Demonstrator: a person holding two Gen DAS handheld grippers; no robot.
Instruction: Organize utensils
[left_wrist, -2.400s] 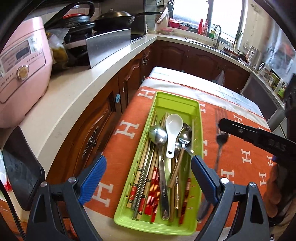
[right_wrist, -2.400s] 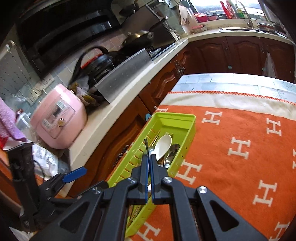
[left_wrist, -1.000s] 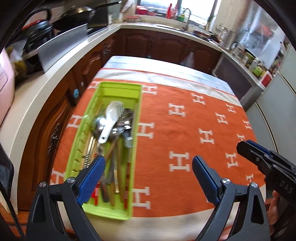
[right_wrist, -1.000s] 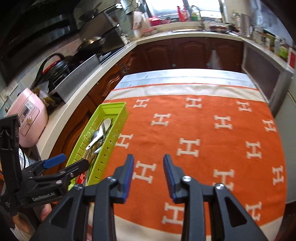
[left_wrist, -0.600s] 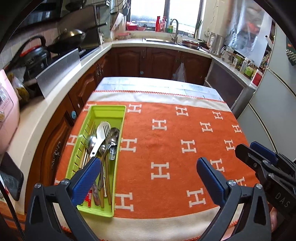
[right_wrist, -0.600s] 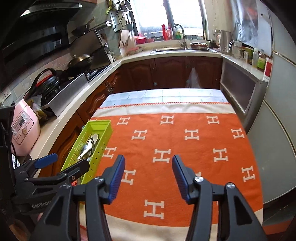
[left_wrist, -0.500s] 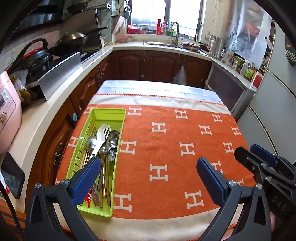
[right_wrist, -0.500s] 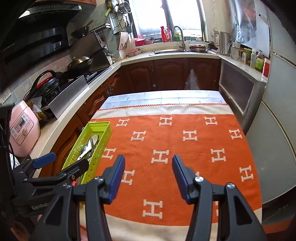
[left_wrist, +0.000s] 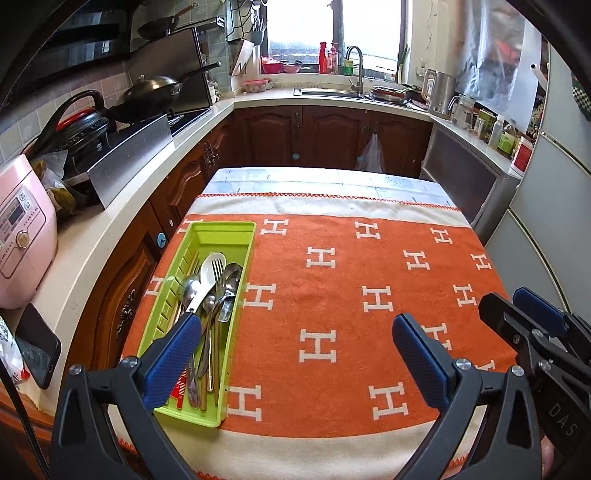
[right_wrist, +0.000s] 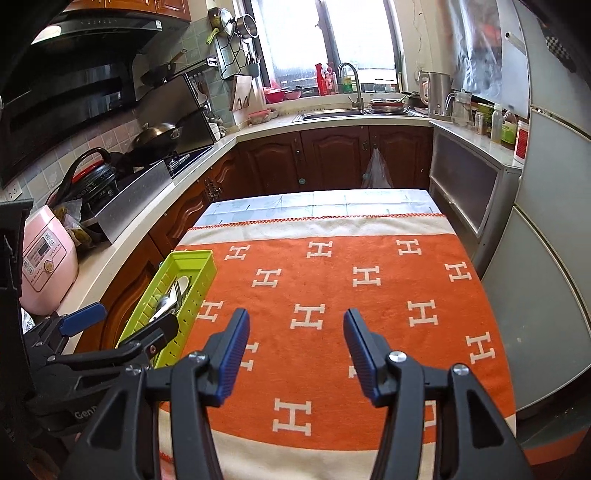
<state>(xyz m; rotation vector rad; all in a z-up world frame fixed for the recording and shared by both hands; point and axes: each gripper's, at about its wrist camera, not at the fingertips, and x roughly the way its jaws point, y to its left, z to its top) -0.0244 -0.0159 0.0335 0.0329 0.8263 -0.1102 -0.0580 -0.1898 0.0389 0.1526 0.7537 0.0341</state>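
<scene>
We hold both claws above the near edge of the cloth (left_wrist: 332, 288), an orange one with white H marks spread over the table. Our left claw (left_wrist: 295, 354) stands wide open, nothing between its blue pads (left_wrist: 173, 354). Our right claw (right_wrist: 295, 354) is also open and empty, its jaws about half apart, over bare cloth.

The green tray (left_wrist: 242, 266) lies along the left edge of the cloth, its long side running near to far. Seen from the left claw, the tray sits to the left, with the left pad crossing in front of its near half; the right pad is well apart from it. Seen from the right claw, the tray (right_wrist: 201, 273) is far off to the left, beyond the left claw (right_wrist: 122, 321).

Inside the tray the utensils lie lengthwise in a loose heap: a white spoon (left_wrist: 210, 269), a fork (left_wrist: 218, 277), steel spoons (left_wrist: 232, 277) and chopsticks (left_wrist: 181, 387) at the near end.

To the left, on the counter, stands a pink cooker (left_wrist: 22, 236).
</scene>
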